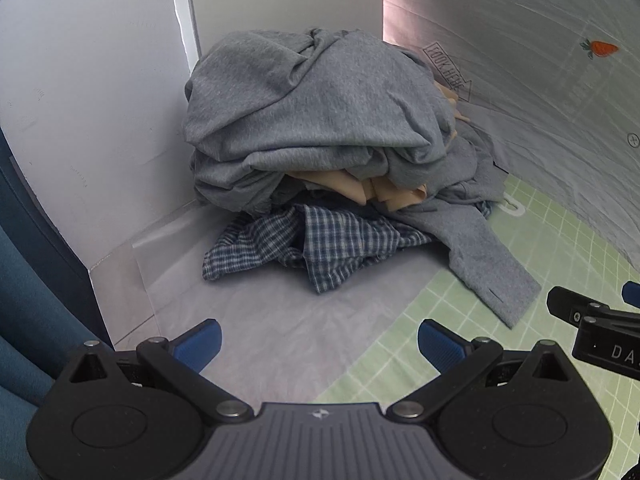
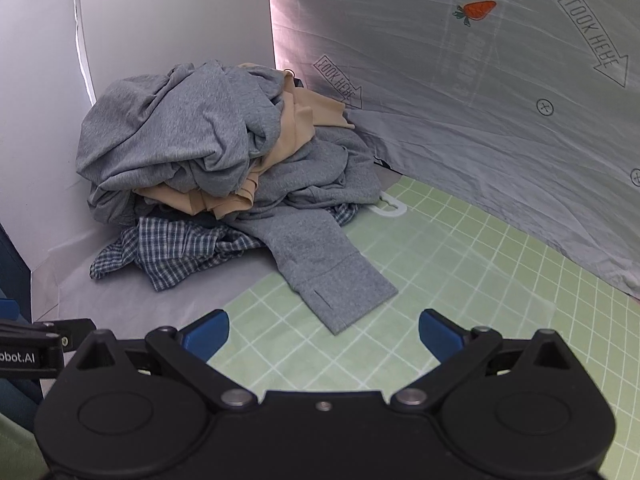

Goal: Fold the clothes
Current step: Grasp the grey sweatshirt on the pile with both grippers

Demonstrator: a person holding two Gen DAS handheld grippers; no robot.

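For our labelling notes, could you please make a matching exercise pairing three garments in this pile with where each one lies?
Things:
1. grey shirt
2. beige garment
3. checked shirt

Places:
A. at the bottom, on the table
B. on top of the pile
C. sandwiched in the middle

Pairs: 1-B, 2-C, 3-A

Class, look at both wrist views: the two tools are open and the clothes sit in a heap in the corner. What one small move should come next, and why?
Probably move the right tool forward to the grey sleeve. It lies flat on the green mat, sticks out of the pile and is the nearest loose part. Both tools are open and hold nothing, the left tool included.
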